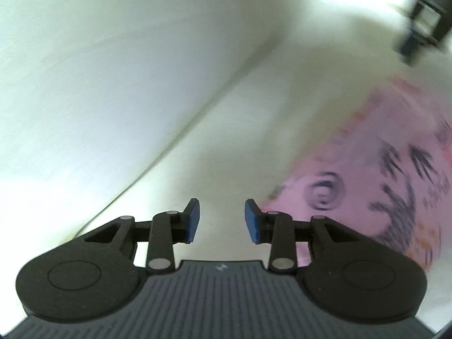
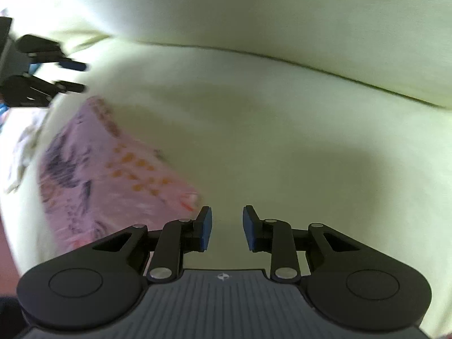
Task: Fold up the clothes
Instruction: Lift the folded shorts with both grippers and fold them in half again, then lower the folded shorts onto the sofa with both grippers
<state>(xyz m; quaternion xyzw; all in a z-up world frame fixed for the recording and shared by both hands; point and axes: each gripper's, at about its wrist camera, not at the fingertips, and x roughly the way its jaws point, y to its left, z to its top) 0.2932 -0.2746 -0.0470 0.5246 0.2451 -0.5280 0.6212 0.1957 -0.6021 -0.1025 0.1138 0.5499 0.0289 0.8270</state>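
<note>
The left hand-held gripper [image 1: 222, 220] is hovering with its blue-padded fingers spread apart and nothing between them, and the pink printed garment [image 1: 375, 180] is lying just off its right finger, flat on a pale cream cushioned surface [image 1: 141, 84]. The right hand-held gripper [image 2: 227, 227] is likewise standing open and empty, with the same pink garment [image 2: 93, 175] lying to the left of its left finger, one corner of the cloth reaching close to that fingertip without being caught. In the right wrist view the left hand-held gripper [image 2: 72, 76] is showing at the far left edge, above the garment's far end, fingers parted. The garment is carrying dark swirl and feather-like prints and small orange dots, and is looking blurred in both views. A dark seam [image 2: 310, 65] is running across the cream surface beyond the garment. A second, paler printed cloth [image 2: 22, 147] is lying beside the pink one at the left edge.
</note>
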